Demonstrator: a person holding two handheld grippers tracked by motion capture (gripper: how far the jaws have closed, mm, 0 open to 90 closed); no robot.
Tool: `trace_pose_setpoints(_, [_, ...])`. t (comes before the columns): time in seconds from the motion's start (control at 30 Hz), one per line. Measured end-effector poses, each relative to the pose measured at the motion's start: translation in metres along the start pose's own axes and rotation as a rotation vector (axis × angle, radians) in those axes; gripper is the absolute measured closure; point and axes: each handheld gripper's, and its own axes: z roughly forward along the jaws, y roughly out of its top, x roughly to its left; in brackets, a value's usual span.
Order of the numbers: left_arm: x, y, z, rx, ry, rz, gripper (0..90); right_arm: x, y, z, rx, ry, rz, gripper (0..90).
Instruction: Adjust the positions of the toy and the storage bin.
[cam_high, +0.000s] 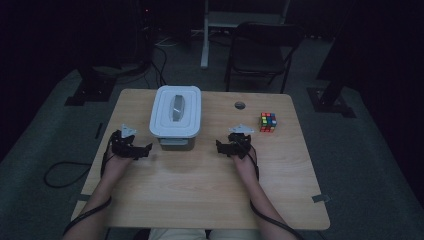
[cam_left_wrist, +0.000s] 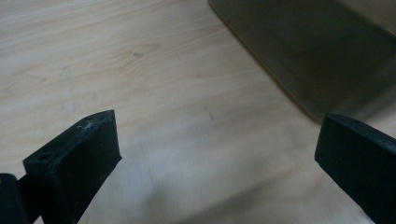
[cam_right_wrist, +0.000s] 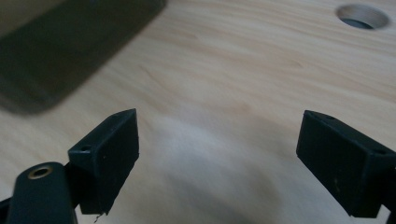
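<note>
Box: a lidded plastic box (cam_high: 175, 118) sits on the far middle of the table (cam_high: 200, 185), square to the person, with room left on both sides so each hand can come at it.
Lid: pale, pressed down on the darker tub, a grey handle (cam_high: 177, 107) along its middle; shut, by the look of it, so I'd guess the lid is what they're after.
Left tool: the left tool (cam_high: 142, 150) rests low on the table just left of the box's near corner, jaws spread wide with nothing between them. In the left gripper view the tub wall (cam_left_wrist: 317, 56) lies ahead to the right, close but not touching.
Right tool: the right tool (cam_high: 223, 147) mirrors it just right of the box, jaws apart and empty. In the right gripper view the dark side of the box (cam_right_wrist: 60, 42) is off at the upper left.
Why so: both tools flank the box evenly, which reads to me as lining up for a two-handed grab at its sides or lid edges.
Cube: a colourful puzzle cube (cam_high: 267, 122) stands far right, well apart from the box and past the right tool; nobody is reaching for it.
Hole: a round cable hole (cam_high: 240, 105) in the table, between box and cube; also seen in the right gripper view.
Watch for: the jaws are open wide yet narrower than the box, so an edge grip seems likelier.
</note>
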Motion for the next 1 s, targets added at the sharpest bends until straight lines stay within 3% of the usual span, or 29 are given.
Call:
trace_pose_setpoints(0.1, [0.007, 0.001, 0.013, 0.012, -0.016, -0.051, 0.8, 0.002, 0.007, 0.01, 0.006, 0.007, -0.011, 13.0])
trace_pose_setpoints(0.23, [0.015, 0.005, 0.023, 0.022, 0.002, -0.099, 0.8, 0.001, 0.018, 0.017, -0.032, 0.029, 0.022, 13.3])
trace_pose_setpoints(0.37, [0.022, 0.013, 0.033, 0.057, 0.034, -0.056, 0.8, 0.001, 0.028, 0.031, -0.033, -0.005, 0.039, 13.3])
trace_pose_setpoints(0.43, [0.026, 0.017, 0.036, 0.053, 0.043, -0.067, 0.8, 0.003, 0.031, 0.038, -0.024, -0.011, 0.061, 13.3])
trace_pose_setpoints(0.53, [0.03, 0.025, 0.041, 0.048, 0.053, -0.051, 0.8, 0.007, 0.033, 0.05, -0.012, -0.018, 0.043, 16.2])
trace_pose_setpoints(0.67, [0.033, 0.037, 0.046, 0.052, 0.048, -0.061, 0.8, 0.002, 0.04, 0.064, 0.013, -0.014, 0.09, 18.1])
trace_pose_setpoints(0.77, [0.036, 0.042, 0.049, 0.068, 0.06, -0.053, 0.8, 0.0, 0.048, 0.071, 0.025, -0.033, 0.085, 17.8])
trace_pose_setpoints(0.87, [0.041, 0.049, 0.049, 0.057, 0.075, -0.059, 0.8, 0.0, 0.057, 0.078, 0.001, -0.009, 0.112, 15.3])
trace_pose_setpoints(0.93, [0.044, 0.053, 0.049, 0.06, 0.078, -0.061, 0.8, 0.003, 0.063, 0.082, 0.016, 0.006, 0.099, 15.6])
trace_pose_setpoints(1.0, [0.044, 0.056, 0.05, 0.061, 0.083, -0.051, 0.8, 0.007, 0.067, 0.085, 0.015, -0.019, 0.067, 15.6])
